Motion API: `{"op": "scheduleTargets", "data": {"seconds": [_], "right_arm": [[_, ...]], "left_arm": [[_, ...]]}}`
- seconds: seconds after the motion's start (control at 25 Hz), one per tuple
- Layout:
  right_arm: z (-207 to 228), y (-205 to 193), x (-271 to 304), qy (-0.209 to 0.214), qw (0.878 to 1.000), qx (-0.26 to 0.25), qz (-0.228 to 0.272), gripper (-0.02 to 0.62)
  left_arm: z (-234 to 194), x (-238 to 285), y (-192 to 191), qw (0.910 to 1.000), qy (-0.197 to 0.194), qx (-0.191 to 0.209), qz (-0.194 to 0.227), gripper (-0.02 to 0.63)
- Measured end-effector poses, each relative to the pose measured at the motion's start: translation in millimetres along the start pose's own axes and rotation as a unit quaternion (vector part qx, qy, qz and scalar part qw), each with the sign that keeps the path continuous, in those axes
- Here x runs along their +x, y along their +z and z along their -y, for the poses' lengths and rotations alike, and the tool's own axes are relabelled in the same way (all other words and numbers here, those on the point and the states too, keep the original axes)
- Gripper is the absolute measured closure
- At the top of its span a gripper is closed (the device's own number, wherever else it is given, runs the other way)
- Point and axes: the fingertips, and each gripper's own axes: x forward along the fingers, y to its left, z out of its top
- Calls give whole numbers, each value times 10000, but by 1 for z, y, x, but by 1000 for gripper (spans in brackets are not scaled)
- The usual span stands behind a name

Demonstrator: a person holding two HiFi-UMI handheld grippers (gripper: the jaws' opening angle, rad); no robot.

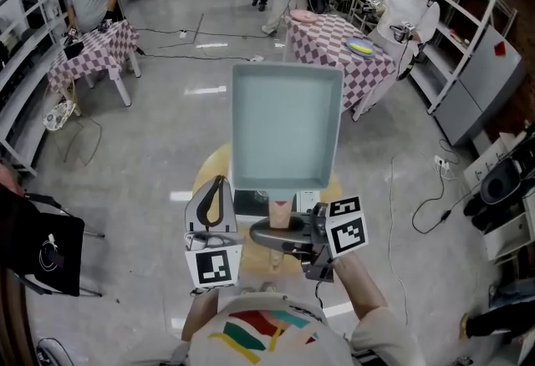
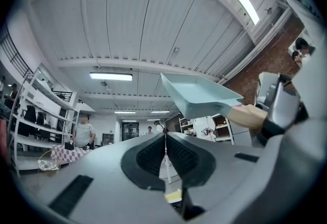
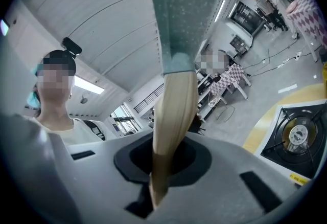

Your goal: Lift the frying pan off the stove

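A square pale teal frying pan [image 1: 286,126] hangs in the air, high above the black stove [image 1: 248,204]. Its light wooden handle [image 1: 281,212] points toward me, and my right gripper [image 1: 282,236] is shut on it. In the right gripper view the handle [image 3: 173,110] runs up from between the jaws to the pan [image 3: 186,8], and the stove [image 3: 299,138] lies far below at the right. To the left of the handle, my left gripper [image 1: 219,182] points up, shut and holding nothing. In the left gripper view its jaws meet [image 2: 164,141], and the pan [image 2: 199,96] is above and to the right.
The stove rests on a round yellow table [image 1: 211,170]. Checkered tables stand at the far left [image 1: 92,51] and the far right [image 1: 334,43], with people near them. Shelving [image 1: 468,63] lines the right side. Cables [image 1: 418,205] trail on the grey floor.
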Motion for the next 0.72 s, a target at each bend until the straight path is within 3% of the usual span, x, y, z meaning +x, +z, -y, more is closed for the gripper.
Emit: {"op": "scheduleTargets", "data": {"seconds": [0.4,0.72], "right_arm": [[-7,-6,1,127,9998,136,49,577],[0,-6,-10,-146,9998,150,40,577]], "left_arm": [[2,-7,7,9999,-25,97,46,600],[7,-9,5,10000,-60,75,10,600]]}}
